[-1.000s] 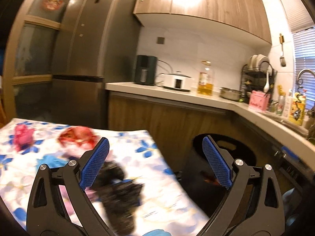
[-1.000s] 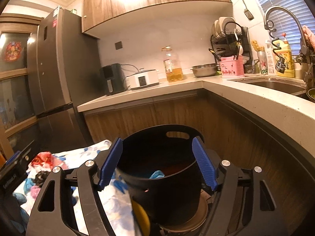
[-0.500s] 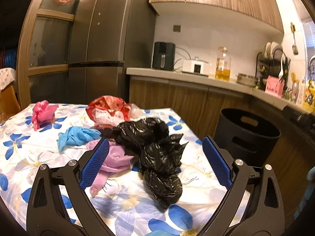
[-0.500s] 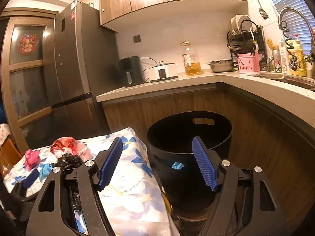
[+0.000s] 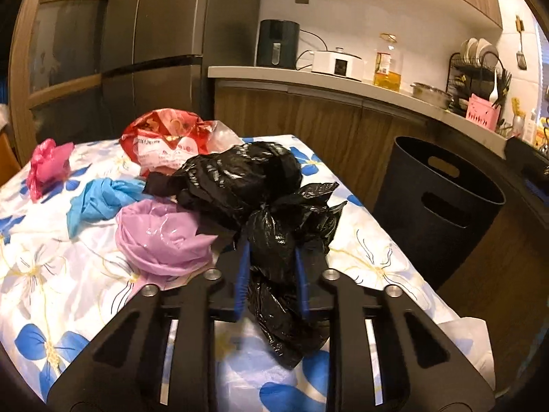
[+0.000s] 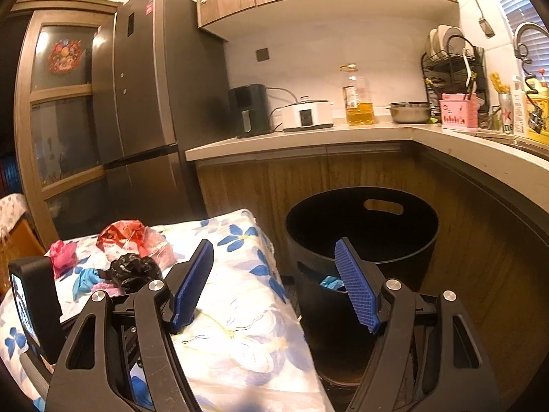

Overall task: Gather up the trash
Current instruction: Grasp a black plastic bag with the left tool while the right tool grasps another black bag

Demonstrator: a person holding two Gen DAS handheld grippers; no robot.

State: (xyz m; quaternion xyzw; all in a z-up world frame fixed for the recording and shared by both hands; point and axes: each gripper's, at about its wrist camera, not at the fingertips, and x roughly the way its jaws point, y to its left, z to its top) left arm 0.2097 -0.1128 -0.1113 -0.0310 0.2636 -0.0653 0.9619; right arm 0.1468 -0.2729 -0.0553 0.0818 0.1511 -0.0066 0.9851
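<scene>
On the floral tablecloth point(image 5: 68, 292) lies a heap of trash. My left gripper point(image 5: 271, 249) is closing its jaws on the near lump of a crumpled black bag point(image 5: 291, 213), and the blue pads pinch it. Behind it lie a purple bag point(image 5: 161, 240), a blue bag point(image 5: 103, 195), a pink bag point(image 5: 48, 164) and a red-and-white packet point(image 5: 161, 137). The black bin point(image 5: 439, 213) stands on the floor right of the table. My right gripper point(image 6: 272, 245) is open and holds nothing, above the table's corner beside the bin point(image 6: 425, 213).
Something blue point(image 6: 331, 281) shows through the bin's lower handle hole. A wooden counter point(image 6: 343, 134) with appliances runs behind and to the right, a tall fridge point(image 6: 151, 103) at the left. The left gripper's body point(image 6: 31, 302) shows in the right wrist view.
My left gripper dropped toward the table and its wide jaws came together on the black bag. The right gripper drew back from over the bin toward the table.
</scene>
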